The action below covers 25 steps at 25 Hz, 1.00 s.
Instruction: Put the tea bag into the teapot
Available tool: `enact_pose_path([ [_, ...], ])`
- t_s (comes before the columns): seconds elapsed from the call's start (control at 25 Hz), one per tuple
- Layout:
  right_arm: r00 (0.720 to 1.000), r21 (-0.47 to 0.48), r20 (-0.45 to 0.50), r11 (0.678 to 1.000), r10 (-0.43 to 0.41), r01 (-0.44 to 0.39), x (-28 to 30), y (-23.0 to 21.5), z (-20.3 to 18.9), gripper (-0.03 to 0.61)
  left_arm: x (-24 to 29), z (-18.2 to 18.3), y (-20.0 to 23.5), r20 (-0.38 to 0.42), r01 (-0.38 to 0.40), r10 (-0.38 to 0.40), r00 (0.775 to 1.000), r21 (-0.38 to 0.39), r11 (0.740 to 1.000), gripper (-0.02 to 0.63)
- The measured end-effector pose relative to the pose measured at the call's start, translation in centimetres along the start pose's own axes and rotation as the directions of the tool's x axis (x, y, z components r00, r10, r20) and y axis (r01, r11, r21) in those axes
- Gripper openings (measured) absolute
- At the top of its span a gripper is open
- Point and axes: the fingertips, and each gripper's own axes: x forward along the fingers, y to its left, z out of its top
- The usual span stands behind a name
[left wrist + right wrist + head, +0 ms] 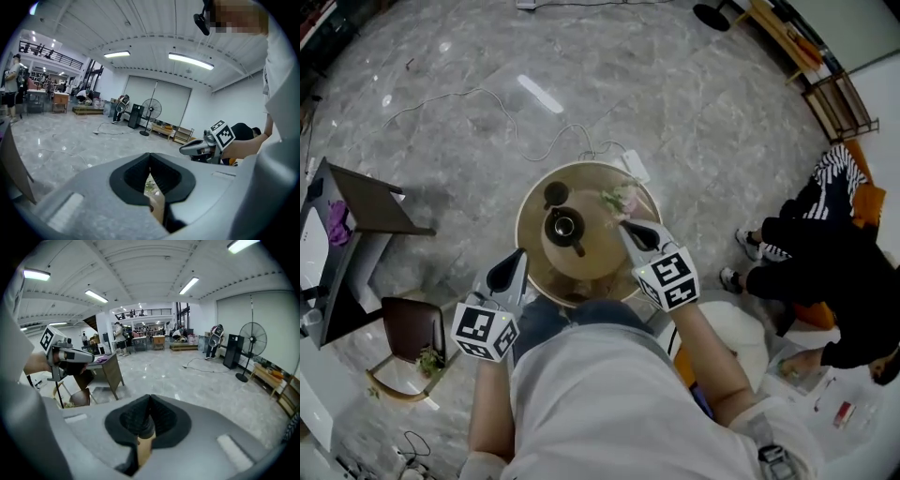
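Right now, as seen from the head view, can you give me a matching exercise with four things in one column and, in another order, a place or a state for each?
Things:
1. teapot
2. lid
3. flowers
4. right gripper

Places or states:
A. jaws shut
B. far side of the round table, to the right
C. middle of the round table, open on top
D. on the table, just beyond the teapot

Pairs: 1-C, 2-D, 3-B, 4-A
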Motion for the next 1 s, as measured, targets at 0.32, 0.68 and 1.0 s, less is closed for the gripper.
enact_pose_path([
  [0.32, 0.970, 0.024, 0.186, 0.987, -0.158, 0.156, -9.2, -1.4, 5.4, 0.003, 1.1, 6.2, -3.5, 0.076, 0.137, -0.146, 0.986, 0.120, 0.983, 0.006],
  [0.68, 0.898, 0.070, 0.337, 0.959, -0.282, 0.275, -15.7, 0.5, 10.0, 0.003, -0.7, 12.4, -6.5, 0.148, 0.248, -0.286, 0.947, 0.232, 0.941, 0.008],
  [1.0, 0.855, 0.099, 0.399, 0.942, -0.332, 0.319, -17.4, 3.1, 12.1, 0.003, -2.0, 14.4, -6.6, 0.170, 0.296, -0.348, 0.922, 0.271, 0.916, 0.007],
])
